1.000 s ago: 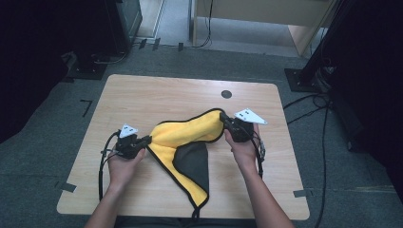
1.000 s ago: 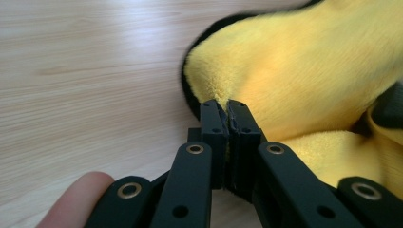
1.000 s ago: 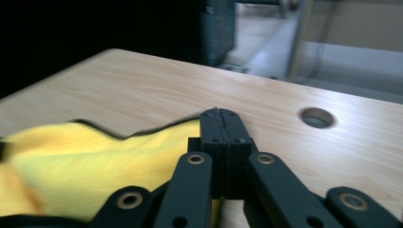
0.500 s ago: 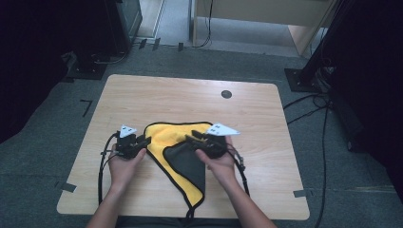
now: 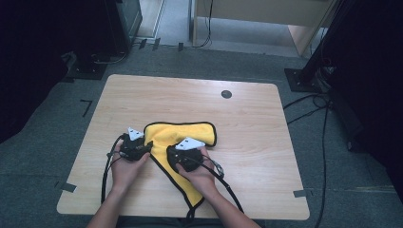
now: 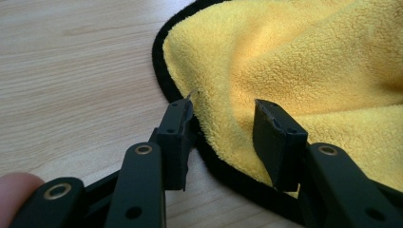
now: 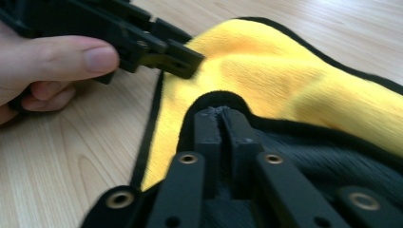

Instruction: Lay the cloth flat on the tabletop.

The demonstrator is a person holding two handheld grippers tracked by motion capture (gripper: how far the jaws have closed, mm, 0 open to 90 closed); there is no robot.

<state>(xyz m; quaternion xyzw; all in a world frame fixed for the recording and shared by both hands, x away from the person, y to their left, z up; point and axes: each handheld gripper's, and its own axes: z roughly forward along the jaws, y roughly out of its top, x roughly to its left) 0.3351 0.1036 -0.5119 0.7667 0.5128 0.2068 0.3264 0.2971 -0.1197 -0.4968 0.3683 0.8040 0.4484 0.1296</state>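
1. On the wooden table, seen from the high view, a yellow cloth with black trim lies near the front middle, already partly folded. The left gripper sits at the cloth's left edge and the right gripper on its lower part, close together.

2. From the left gripper view, the jaws stand apart with the black trim and yellow pile of the cloth between them. The pads do not press on it, so this tool is released; its jaws have just been opening.

3. From the right gripper view, the jaws are clenched on the black hem of the cloth, with its dark underside beside them. They have just been closing onto this edge. The left gripper shows farther off, at the yellow side.

4. I judge that the step in hand is a fold: the right tool carries an edge across the cloth.

5. The next move calls for laying this edge flat and aligned with the layer beneath, then letting go without dragging it.
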